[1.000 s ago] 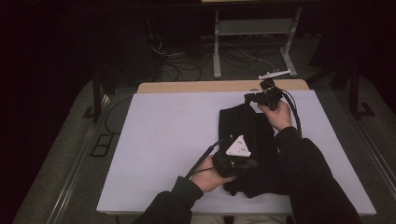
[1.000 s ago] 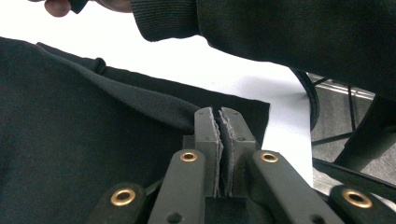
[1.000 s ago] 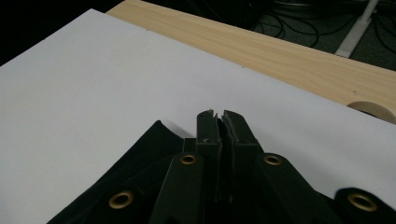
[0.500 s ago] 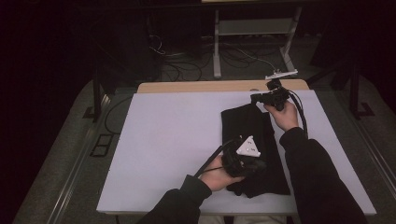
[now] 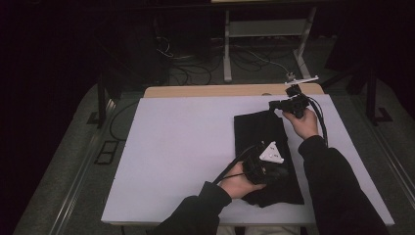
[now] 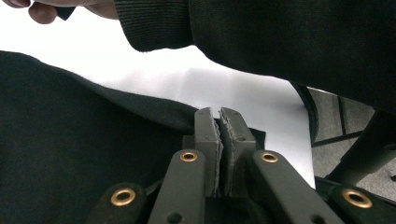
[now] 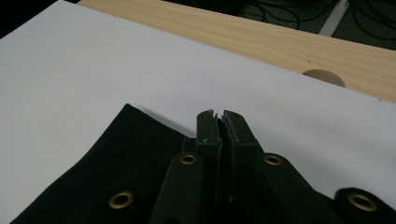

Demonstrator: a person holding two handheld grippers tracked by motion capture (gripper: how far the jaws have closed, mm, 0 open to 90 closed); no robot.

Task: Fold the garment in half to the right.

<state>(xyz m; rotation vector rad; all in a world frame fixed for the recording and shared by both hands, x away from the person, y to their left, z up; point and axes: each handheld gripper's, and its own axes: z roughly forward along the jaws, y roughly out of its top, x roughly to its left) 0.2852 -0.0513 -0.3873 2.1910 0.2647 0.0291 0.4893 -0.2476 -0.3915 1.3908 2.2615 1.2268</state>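
L gripper (image 5: 274,169) has its jaws pressed together; from the left gripper view it looks pinched on the near edge of the black cloth (image 5: 264,142), tho the fabric between the pads is hard to make out; R gripper (image 5: 279,104) likewise clamped tight at the far edge, prob. nipping the cloth's corner. Cloth lies folded in a long strip on the white table (image 5: 176,147), right of centre, running near to far; person's sleeve (image 6: 280,37) crosses above it. Step in hand, I'd judge: a fold, both ends gripped. Next move prob. needs both hands to lift together & carry one edge over w/o letting the thin fabric slip; then lay it flat, edges matched.
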